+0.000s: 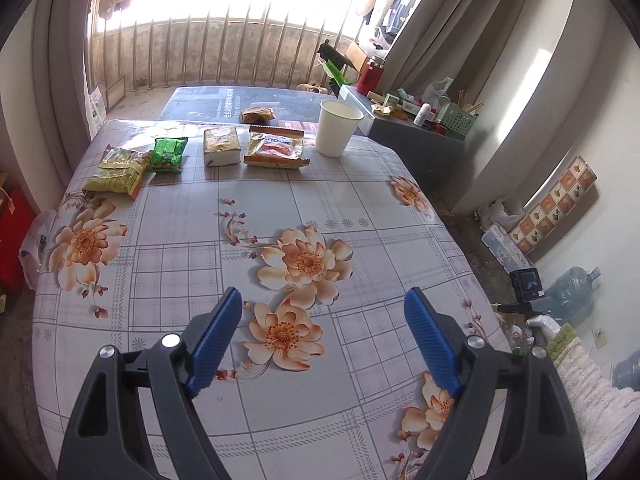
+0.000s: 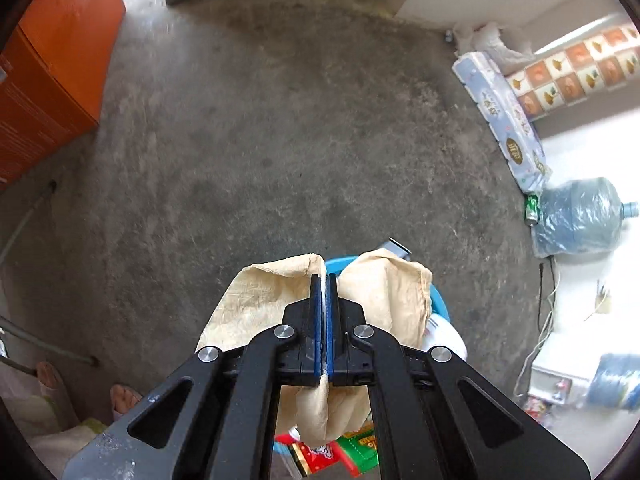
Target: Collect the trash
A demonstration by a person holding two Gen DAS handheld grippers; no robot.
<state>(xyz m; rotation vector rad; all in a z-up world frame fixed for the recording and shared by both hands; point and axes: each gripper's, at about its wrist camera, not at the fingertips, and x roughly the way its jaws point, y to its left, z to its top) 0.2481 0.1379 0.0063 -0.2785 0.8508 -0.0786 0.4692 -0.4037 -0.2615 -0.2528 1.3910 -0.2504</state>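
My left gripper [image 1: 323, 300] is open and empty above the near part of the floral tablecloth [image 1: 192, 232]. At the far edge lie a yellow snack bag [image 1: 118, 170], a green snack bag [image 1: 168, 155], a tissue pack [image 1: 221, 146], an orange snack wrapper [image 1: 275, 147] and a white paper cup [image 1: 337, 127]. My right gripper [image 2: 320, 278] is shut on a crumpled beige tissue [image 2: 260, 300]. It holds the tissue over a blue bin [image 2: 438, 304] on the floor, which holds wrappers [image 2: 352, 450].
A cluttered side table [image 1: 416, 128] with a red thermos [image 1: 370, 72] stands to the table's right. On the concrete floor are water jugs [image 2: 576, 216], a tissue roll pack [image 2: 504, 112] and an orange box [image 2: 44, 80]. My feet [image 2: 124, 398] show at lower left.
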